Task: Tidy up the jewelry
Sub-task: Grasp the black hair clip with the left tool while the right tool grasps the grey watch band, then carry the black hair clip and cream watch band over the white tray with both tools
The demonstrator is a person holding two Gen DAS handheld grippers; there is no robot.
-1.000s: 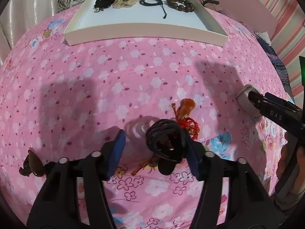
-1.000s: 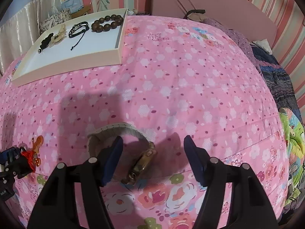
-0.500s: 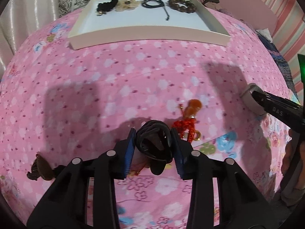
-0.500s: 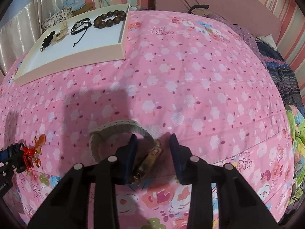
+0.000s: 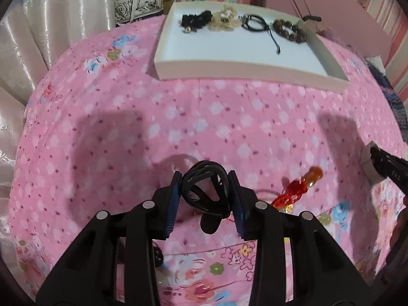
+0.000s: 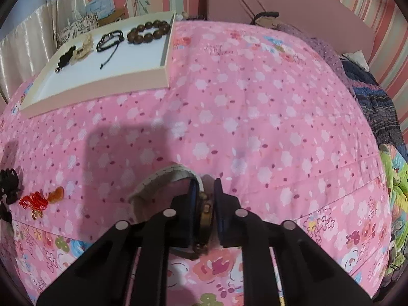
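Left wrist view: black cord bracelet (image 5: 204,188), a coiled loop, is pinched in the left claw (image 5: 205,191), lifted off the pink bed (image 5: 127,132); earlier it lay lower beside the red charm (image 5: 295,188), now to the claw's right. Tray (image 5: 229,63) sits far ahead.

Right wrist view: right claw (image 6: 205,204), whose jaws have just been closing, nips the brass clasp (image 6: 205,214) of a cream band (image 6: 163,176) on the bed, the band curving left of the claw. Before, the jaws stood wide.
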